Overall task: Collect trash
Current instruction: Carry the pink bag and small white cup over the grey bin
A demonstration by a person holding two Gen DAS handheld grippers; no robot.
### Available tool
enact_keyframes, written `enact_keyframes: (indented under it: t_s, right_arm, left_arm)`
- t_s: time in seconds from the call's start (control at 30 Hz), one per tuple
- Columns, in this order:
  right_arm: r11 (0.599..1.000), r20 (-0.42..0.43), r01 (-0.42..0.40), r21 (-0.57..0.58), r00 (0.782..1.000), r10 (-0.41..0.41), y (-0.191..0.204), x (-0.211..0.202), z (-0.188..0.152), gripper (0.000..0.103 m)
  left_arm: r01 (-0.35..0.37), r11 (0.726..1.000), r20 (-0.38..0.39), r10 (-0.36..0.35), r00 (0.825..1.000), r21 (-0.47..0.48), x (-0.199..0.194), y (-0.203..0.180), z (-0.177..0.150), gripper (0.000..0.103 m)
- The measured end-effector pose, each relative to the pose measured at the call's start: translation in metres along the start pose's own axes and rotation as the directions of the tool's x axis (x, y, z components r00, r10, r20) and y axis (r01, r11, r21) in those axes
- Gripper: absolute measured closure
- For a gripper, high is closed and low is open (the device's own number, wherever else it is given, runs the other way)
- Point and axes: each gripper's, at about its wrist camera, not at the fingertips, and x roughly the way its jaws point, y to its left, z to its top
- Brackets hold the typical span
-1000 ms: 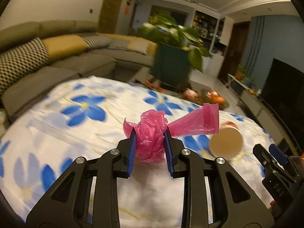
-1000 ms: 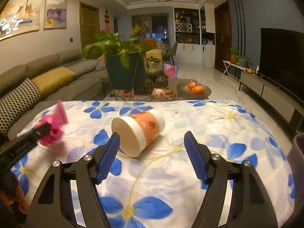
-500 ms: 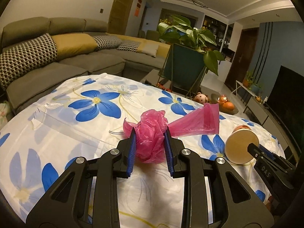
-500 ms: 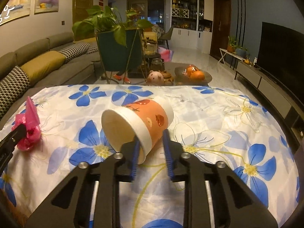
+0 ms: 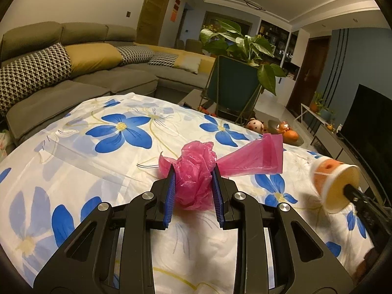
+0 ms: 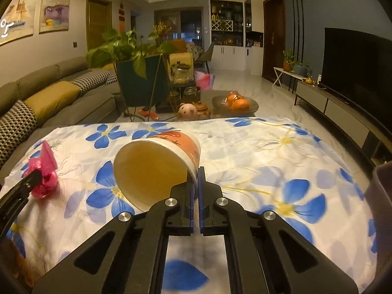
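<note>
Item: two pieces of trash, each in a hand-held gripper, above the flowered surface.

Left hand-held gripper pinches the pink bag, frame centre. Right hand-held gripper, jaws just closed, nips the cup by its rim wall, centre frame. Risk: thin rim may crush or slip, dropping the cup. Bag's loose tail may snag. Dark object at lower right edge is cut off, unidentifiable; any bin is unseen.
</note>
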Motion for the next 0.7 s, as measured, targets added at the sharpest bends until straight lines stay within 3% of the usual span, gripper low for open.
enact_keyframes:
  t_s: [0.47, 0.7]
  right_arm:
    - [0.999, 0.11, 0.019, 0.051, 0.994, -0.025, -0.064, -0.098, -0.021, 0.099]
    - [0.995, 0.152, 0.048, 0.09, 0.986, -0.061, -0.103, -0.139, -0.036, 0.099]
  left_arm:
    - [0.035, 0.999, 0.001, -0.035, 0.999, 0.019, -0.038, -0.02, -0.011, 0.077]
    - [0.116, 0.989, 0.007, -0.117, 0.993, 0.09, -0.072, -0.062, -0.022, 0.077]
